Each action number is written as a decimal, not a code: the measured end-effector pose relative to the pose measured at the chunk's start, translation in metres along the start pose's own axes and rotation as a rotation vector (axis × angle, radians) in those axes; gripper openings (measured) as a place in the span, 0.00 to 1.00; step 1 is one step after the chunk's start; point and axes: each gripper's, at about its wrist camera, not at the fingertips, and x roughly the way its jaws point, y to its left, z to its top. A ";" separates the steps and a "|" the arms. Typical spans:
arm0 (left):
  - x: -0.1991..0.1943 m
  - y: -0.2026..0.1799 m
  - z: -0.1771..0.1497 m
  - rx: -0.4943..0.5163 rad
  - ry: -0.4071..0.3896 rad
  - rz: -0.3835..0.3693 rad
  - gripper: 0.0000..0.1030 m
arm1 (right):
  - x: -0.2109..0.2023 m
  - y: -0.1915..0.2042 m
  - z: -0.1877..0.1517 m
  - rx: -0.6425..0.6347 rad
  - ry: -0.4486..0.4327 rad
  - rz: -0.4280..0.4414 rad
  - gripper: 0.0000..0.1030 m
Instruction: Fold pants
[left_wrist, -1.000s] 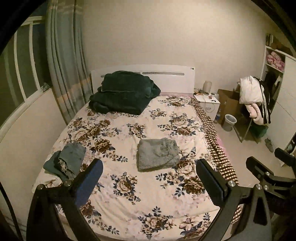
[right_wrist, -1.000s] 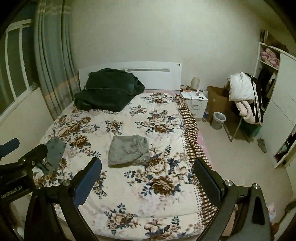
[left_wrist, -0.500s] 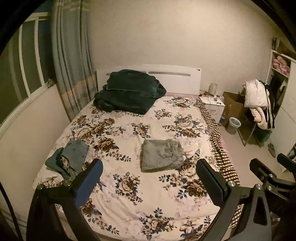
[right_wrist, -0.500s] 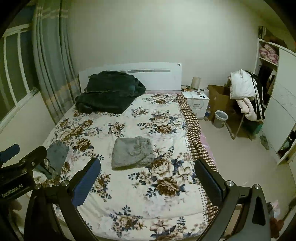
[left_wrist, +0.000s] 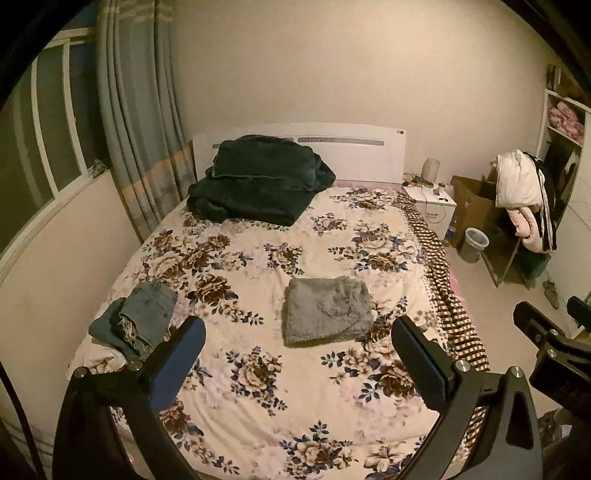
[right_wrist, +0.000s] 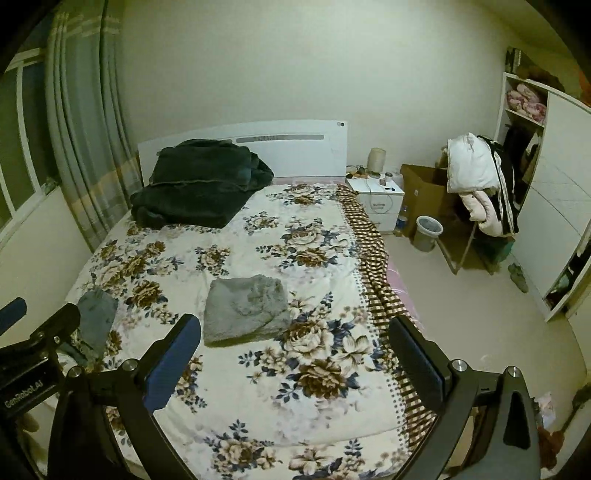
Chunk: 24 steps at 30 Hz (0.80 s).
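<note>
Black fingers of the left gripper (left_wrist: 295, 350) and right gripper (right_wrist: 295, 350) are held spread, empty. Beyond, grey folded pants (left_wrist: 327, 310) lie mid-bed (left_wrist: 332, 424); bedcover could be pinched instead, given the fluffy pile.

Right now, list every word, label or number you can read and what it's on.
"GenRobot.AI": on the body of the left gripper, seen in the right wrist view.
Headboard: a small round mark at its corner, too small to read.
Nightstand items: any labels are too blurred.
</note>
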 end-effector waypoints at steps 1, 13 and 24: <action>0.001 0.000 0.001 0.001 0.000 -0.001 1.00 | 0.003 -0.001 0.000 -0.001 0.003 -0.004 1.00; 0.009 -0.003 0.000 0.011 0.015 -0.004 1.00 | 0.018 -0.003 -0.006 -0.004 0.032 0.004 1.00; 0.011 -0.001 -0.002 0.011 0.019 -0.011 1.00 | 0.023 -0.002 -0.011 -0.003 0.036 0.009 1.00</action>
